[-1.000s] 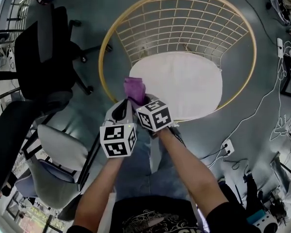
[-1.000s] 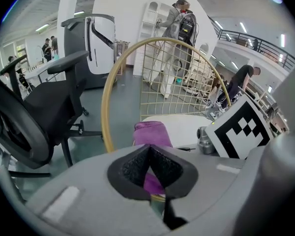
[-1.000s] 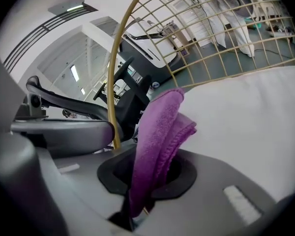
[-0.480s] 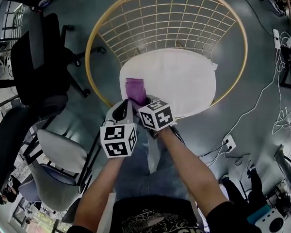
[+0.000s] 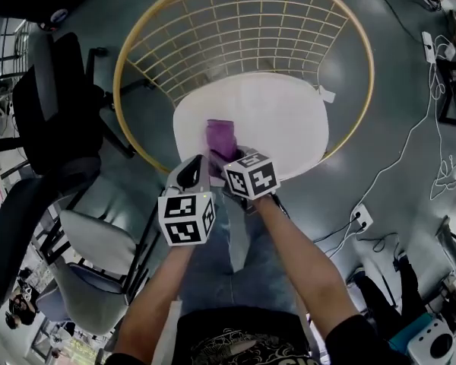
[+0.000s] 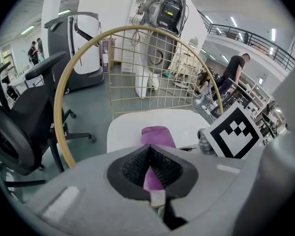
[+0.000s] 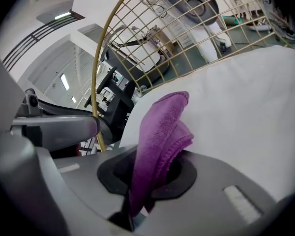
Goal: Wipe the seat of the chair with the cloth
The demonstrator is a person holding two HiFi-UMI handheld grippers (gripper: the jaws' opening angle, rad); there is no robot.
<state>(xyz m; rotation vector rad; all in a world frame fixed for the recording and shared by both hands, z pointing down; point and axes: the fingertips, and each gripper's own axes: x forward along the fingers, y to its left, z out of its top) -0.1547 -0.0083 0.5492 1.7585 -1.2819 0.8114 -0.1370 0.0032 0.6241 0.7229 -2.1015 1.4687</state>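
Gripping the purple cloth (image 5: 221,137), left gripper (image 5: 203,163) and right gripper (image 5: 229,160) both clamp it over the gold wire chair's (image 5: 235,21) white seat (image 5: 285,120).

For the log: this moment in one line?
right gripper: shut on cloth | cloth: over seat, contact unclear | left gripper: beside, empty

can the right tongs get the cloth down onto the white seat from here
Probably yes: the right tongs grip the cloth over the near edge of the seat, and nothing lies between them.

cloth (image 5: 221,138) purple | seat (image 5: 285,120) white | chair frame (image 5: 116,82) gold, grid-wired | office chair (image 5: 53,105) black
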